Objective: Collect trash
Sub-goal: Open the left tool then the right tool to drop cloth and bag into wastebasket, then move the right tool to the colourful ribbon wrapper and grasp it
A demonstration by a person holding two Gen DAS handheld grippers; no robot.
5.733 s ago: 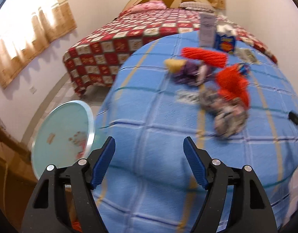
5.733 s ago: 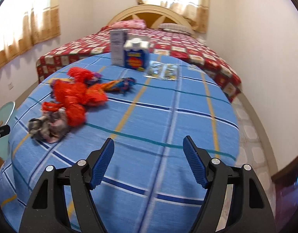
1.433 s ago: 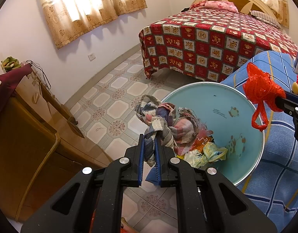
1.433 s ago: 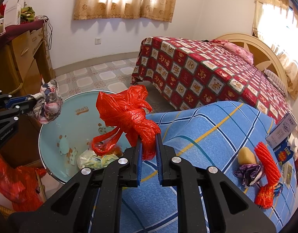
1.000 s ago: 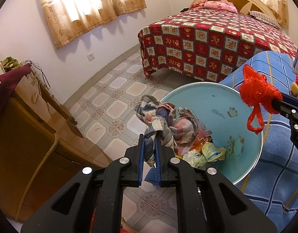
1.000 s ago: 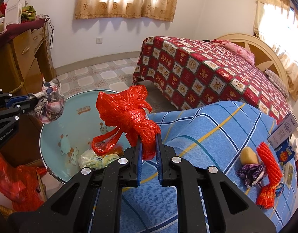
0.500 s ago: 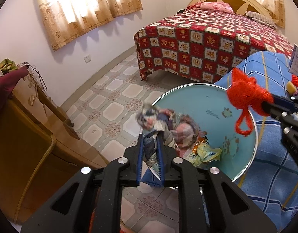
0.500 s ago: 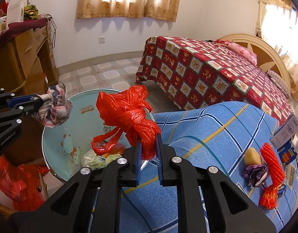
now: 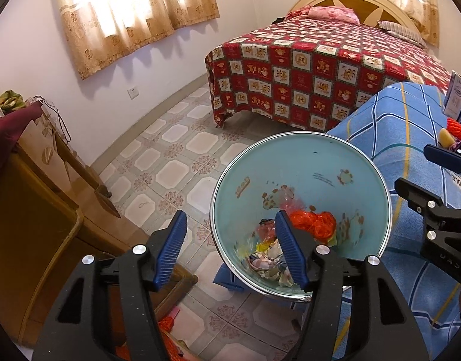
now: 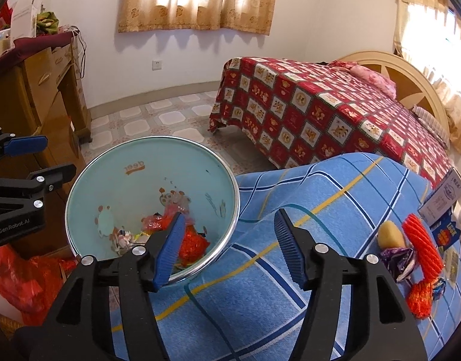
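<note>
Both grippers hang over the bin (image 9: 302, 150) with fingers spread wide and holding nothing: the left gripper (image 9: 230, 248) above its near rim, the right gripper (image 10: 225, 248) across the rim where it meets the table (image 10: 335, 198). Red bag (image 10: 192, 245) and crumpled trash (image 9: 268, 260) lie at the bin's bottom. More trash (image 10: 421, 251) sits near the table's far edge.

Bin (image 10: 233, 192) on floor left of table (image 10: 335, 210); trash pile (image 10: 416, 258) on table's far right, bed (image 10: 335, 102) behind

Bin (image 9: 299, 156) mouth unobstructed from above, bed edge (image 10: 248, 198) touching its rim
</note>
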